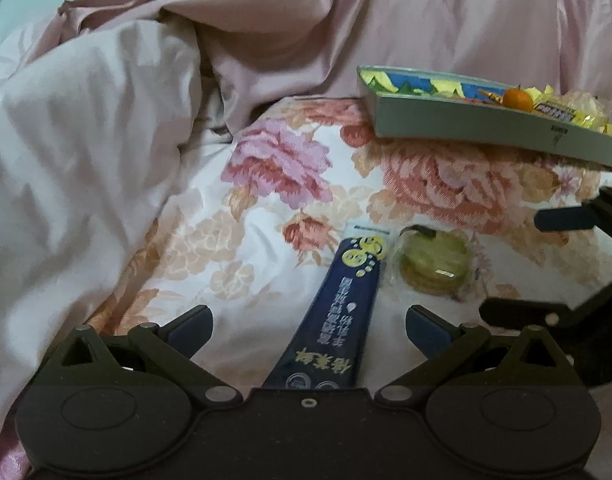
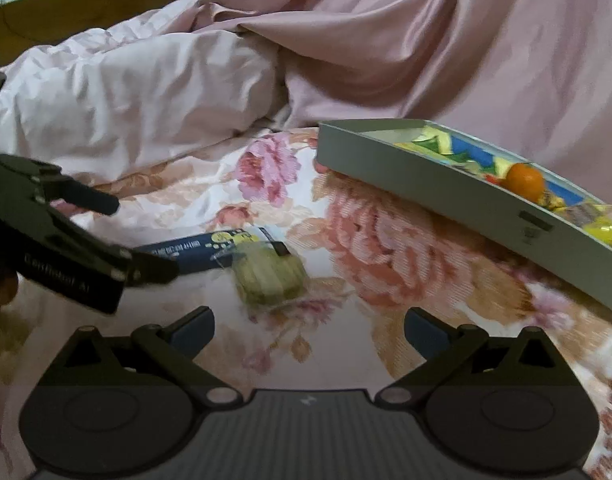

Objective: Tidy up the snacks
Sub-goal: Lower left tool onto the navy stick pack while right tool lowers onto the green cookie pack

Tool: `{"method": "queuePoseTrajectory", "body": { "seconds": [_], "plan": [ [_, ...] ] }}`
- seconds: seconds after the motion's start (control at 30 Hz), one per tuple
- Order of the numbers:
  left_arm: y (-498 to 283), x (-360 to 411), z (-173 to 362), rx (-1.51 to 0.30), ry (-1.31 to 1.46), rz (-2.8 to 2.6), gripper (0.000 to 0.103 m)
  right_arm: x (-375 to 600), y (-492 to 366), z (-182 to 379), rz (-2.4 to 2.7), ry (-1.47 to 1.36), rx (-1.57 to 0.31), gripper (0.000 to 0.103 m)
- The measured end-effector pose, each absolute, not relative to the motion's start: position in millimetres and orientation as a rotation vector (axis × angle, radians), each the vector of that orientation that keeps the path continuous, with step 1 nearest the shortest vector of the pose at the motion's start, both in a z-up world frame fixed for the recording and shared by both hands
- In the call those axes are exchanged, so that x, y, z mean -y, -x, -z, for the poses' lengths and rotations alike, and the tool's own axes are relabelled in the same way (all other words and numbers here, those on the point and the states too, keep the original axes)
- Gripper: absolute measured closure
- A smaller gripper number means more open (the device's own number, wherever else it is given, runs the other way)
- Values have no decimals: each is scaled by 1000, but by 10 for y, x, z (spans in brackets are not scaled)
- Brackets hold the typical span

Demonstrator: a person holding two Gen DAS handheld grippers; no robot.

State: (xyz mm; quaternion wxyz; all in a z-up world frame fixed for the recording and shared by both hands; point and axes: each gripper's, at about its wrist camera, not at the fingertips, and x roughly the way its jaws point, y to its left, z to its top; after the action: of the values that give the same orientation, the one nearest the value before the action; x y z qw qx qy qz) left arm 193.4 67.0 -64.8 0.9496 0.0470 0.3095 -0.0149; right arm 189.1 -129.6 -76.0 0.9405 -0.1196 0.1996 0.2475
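- Left tongs — wide, empty, straddling the dark blue packet; its near end hidden.
- Right tongs — wide, empty.
- Wrapped green cookies — beside packet on floral bedspread; blurred.
- Grey tray — far right, cut off.

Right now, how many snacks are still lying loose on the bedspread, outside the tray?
2: the dark blue packet between the left gripper's open fingers, and the wrapped green cookie beside it on its right. The quilt may hide more.

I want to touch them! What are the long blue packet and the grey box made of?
The long blue packet looks like thin plastic or foil film: smooth, printed, with a flat sealed end. The grey box looks like stiff matte cardboard, judging by its thin straight walls and sharp corners, though thin metal is possible. Neither hand-held gripper touches them.
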Motion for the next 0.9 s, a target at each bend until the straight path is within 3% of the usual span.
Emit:
{"method": "queuePoseTrajectory", "body": {
  "seconds": [0.67, 0.9],
  "plan": [
    [-1943, -749, 714, -649, -62, 58, 1, 1103, -2357, 813, -612, 296, -436, 1],
    [-1924, -766, 717, -645, -34, 98, 14, 1071, -2398, 828, -622, 297, -421, 11]
  ]
}}
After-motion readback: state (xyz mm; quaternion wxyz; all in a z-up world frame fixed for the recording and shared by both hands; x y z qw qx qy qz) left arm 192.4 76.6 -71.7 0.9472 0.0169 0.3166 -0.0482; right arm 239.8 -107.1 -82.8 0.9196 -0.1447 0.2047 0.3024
